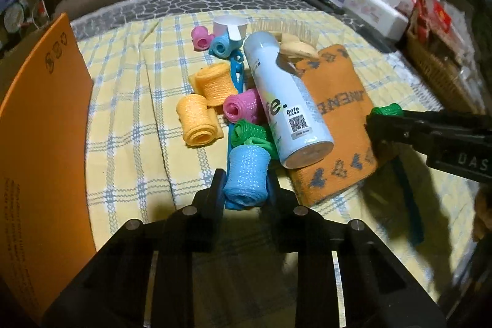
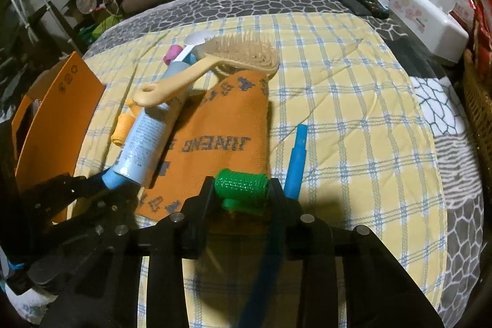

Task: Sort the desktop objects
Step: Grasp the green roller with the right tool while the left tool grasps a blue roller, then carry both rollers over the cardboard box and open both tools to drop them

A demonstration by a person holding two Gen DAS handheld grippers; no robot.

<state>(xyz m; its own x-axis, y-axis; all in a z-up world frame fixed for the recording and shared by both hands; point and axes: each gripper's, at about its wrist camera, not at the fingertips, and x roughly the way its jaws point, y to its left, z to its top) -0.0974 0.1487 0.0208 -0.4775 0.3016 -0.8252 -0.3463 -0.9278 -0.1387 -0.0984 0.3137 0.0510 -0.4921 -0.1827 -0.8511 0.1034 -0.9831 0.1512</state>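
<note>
A: Left gripper (image 1: 246, 185): clamped on blue hair roller (image 1: 246, 179), pads pressing its mesh sides. Roller at near edge of the pile on the yellow checked cloth (image 1: 129, 125), just in front of green roller (image 1: 250, 137) and beside white spray bottle (image 1: 286, 100).

B: Right gripper (image 2: 241, 189): clamped on another green roller (image 2: 241, 183), sitting over near end of orange towel (image 2: 221, 137), blue stick (image 2: 296, 156) just beside.

A: Handling, judged: light, hollow, springy mesh; likely to squash under hard squeeze, unlikely to slip thanks to nubby surface. Best taken across the barrel at mid-length, as now.

B: Axes: blue roller's long axis running away from left wrist camera, open end facing it. Green one lying crosswise between right pads, ends against them.

A: Orange box (image 1: 40, 143) standing at left, near; probable destination, not certain.

B: Bottle long axis diagonal, base toward the grippers; hairbrush (image 2: 215, 60) resting across it.
</note>
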